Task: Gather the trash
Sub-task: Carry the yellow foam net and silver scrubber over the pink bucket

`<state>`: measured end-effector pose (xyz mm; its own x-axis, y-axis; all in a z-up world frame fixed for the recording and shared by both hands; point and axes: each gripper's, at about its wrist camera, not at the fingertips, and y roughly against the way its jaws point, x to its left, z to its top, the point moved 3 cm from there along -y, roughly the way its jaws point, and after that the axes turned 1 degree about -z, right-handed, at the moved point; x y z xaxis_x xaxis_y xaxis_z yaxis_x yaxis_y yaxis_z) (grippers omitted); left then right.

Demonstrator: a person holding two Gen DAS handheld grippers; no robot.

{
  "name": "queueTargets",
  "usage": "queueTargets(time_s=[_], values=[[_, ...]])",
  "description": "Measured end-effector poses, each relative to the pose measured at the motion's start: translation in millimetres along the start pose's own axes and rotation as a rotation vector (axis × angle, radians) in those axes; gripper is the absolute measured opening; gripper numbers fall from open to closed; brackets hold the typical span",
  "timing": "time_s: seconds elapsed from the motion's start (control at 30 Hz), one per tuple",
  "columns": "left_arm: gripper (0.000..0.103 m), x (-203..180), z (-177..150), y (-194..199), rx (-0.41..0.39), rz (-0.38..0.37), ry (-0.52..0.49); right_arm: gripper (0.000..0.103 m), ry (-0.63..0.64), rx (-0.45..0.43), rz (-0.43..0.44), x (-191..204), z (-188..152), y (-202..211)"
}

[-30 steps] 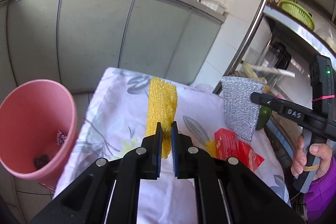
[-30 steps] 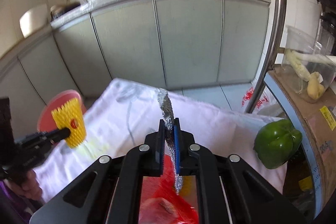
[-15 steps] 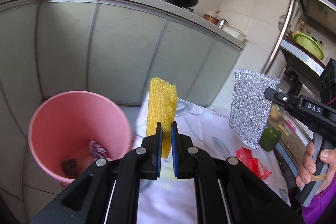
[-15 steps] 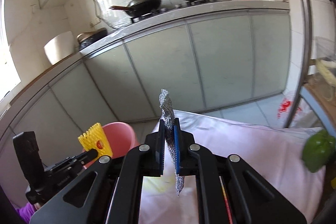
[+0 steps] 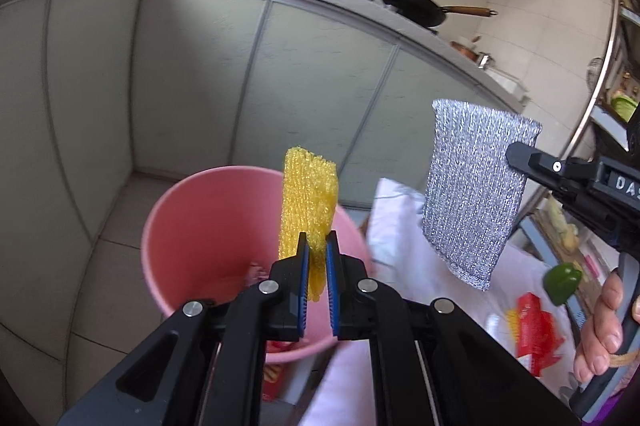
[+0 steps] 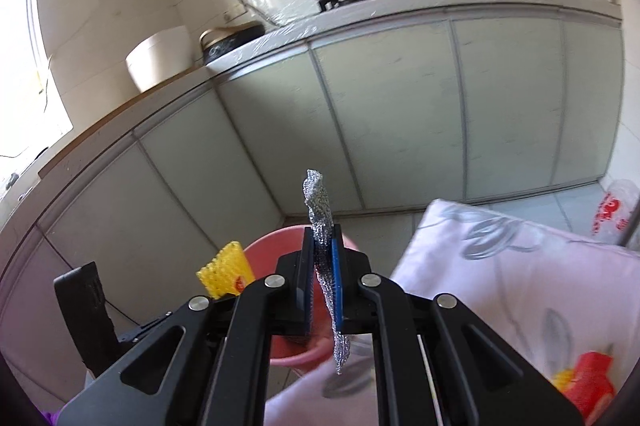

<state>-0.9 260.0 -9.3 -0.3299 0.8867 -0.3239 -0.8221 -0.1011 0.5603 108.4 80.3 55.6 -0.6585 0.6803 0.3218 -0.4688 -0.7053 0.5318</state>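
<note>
Left gripper (image 5: 317,250) pinches a yellow foam mesh sleeve (image 5: 307,202) above the round pink plastic bin (image 5: 192,226); right gripper (image 6: 322,246) pinches a silver scouring cloth (image 5: 476,194) alongside. Next, I'd say: release both.

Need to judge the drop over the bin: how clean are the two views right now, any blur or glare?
Left wrist view: yellow foam net and silver scouring cloth sharp; pink bin and table edge slightly smeared, fisheye bends the cabinets. Right wrist view: window glare at far left, cabinets motion-blurred, bin mostly hidden behind the right gripper.
</note>
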Motion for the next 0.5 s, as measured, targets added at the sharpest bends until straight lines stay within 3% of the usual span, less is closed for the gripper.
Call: queueTargets(time_s=[0.5], values=[[0.007,35,-22,-36,0.074,0.078,0.035,0.008,0.030,0.127,0.034,45,-39,-91]])
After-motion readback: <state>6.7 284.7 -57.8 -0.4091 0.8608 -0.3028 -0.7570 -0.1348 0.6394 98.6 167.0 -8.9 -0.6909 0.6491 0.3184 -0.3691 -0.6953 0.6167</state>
